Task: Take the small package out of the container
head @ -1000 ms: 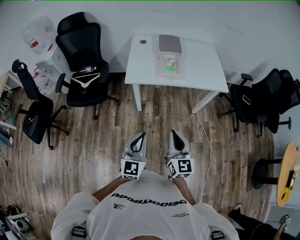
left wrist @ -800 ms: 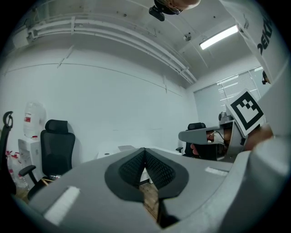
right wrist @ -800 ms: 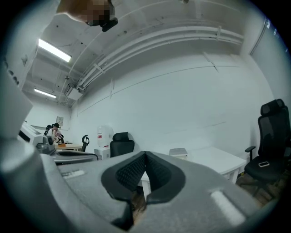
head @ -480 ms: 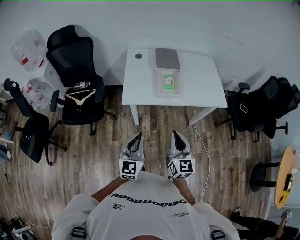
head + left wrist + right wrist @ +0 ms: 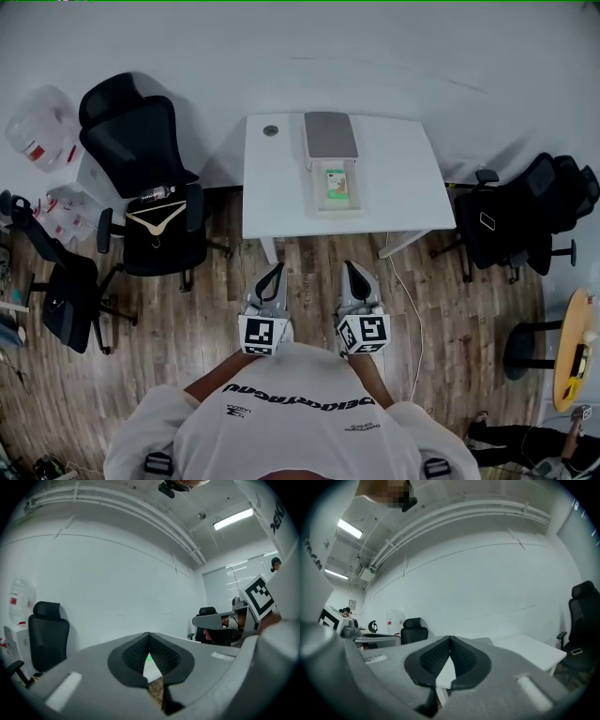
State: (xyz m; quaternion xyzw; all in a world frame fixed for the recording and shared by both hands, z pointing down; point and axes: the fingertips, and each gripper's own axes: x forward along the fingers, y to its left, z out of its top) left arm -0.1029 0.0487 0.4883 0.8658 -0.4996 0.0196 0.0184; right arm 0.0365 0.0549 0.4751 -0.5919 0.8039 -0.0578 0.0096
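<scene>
Nearer now lies the desk (image 5: 281, 187), ahead of my left hand-held gripper (image 5: 273, 278) and right hand-held gripper (image 5: 352, 278), both pressed together and empty. I should spread one before reaching the small package (image 5: 337, 182) in the container (image 5: 319, 202).

Table: a white table (image 5: 394, 178) stood against the wall, with a small round grommet (image 5: 271, 130) near its far left corner.
Nearest chair: a black office chair (image 5: 136, 141) stood just beside the table's left end.
On its seat: a wooden hanger (image 5: 155, 218) lay there and, behind it, what looked like a small bottle (image 5: 155, 194).
Second chair: another black chair (image 5: 56, 291) stood at the far left.
Right side: black chairs (image 5: 511, 220) were grouped near the table's right end.
Jugs: clear water jugs (image 5: 37, 131) sat by the wall.
Cable: a white cable (image 5: 410, 309) ran across the wood floor (image 5: 187, 309).
</scene>
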